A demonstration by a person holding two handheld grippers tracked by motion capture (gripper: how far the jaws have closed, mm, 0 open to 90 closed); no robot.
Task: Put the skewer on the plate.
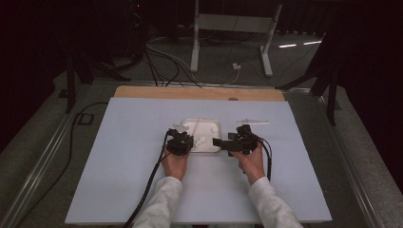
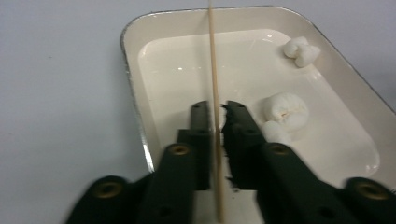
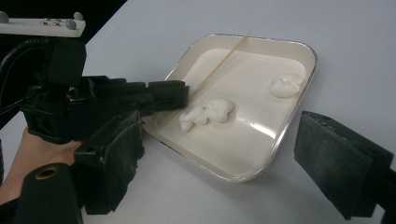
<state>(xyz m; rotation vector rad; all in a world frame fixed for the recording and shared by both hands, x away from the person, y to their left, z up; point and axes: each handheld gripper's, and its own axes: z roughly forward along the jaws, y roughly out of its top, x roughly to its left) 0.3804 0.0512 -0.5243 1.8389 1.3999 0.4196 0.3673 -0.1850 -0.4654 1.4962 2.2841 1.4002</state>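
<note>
Wooden skewer [image 2: 215,93] between left tool [image 2: 217,116] jaws — over white tray [image 2: 135,74].

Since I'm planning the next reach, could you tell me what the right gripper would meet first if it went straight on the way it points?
Probably the near rim of the white tray, which lies ahead between the open jaws of the right gripper; the marshmallows sit farther in. Depth is hard to judge.

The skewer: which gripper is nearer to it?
Left. The left gripper has the skewer between its jaws over the tray. The right gripper stands open beside the tray, apart from it.
</note>
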